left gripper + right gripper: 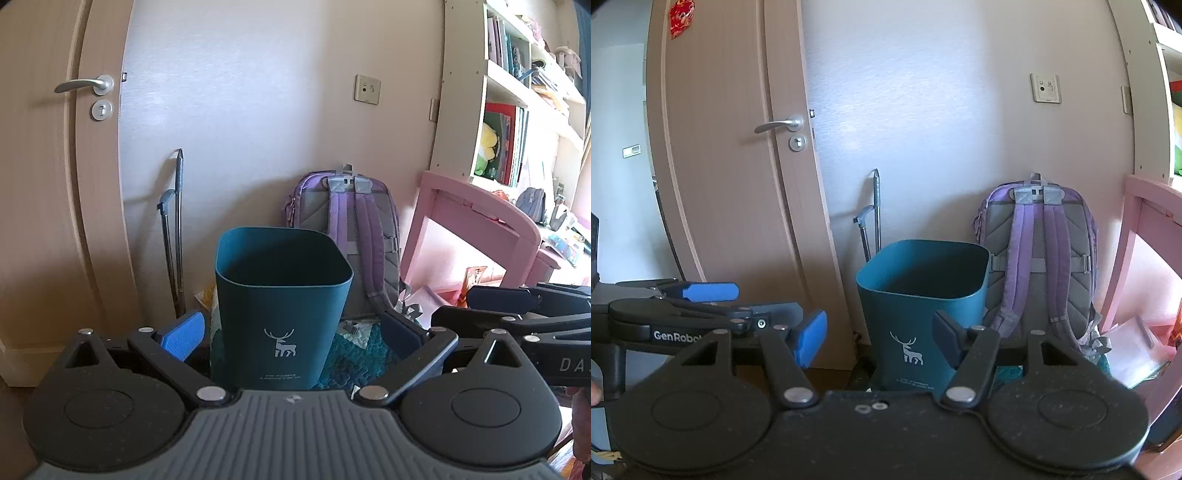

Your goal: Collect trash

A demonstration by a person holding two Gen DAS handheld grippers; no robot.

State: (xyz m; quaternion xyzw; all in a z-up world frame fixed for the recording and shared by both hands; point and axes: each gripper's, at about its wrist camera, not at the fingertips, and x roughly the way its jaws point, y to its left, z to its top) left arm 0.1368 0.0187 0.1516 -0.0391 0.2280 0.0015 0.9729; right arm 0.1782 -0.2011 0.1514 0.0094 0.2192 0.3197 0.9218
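Observation:
A teal trash bin (280,310) with a white deer print stands upright on the floor against the wall; it also shows in the right wrist view (919,317). Its inside looks dark and I cannot tell what it holds. My left gripper (291,332) is open and empty, its blue pads either side of the bin, just short of it. My right gripper (881,338) is open and empty, a little in front of the bin. The right gripper also shows in the left wrist view (517,314) at the right edge, and the left gripper in the right wrist view (701,299) at the left.
A purple backpack (354,236) leans on the wall right of the bin. A folded metal trolley handle (173,236) stands left of it, beside a closed wooden door (55,184). A pink desk (480,229) and bookshelf (517,92) are at right. Papers (424,295) lie under the desk.

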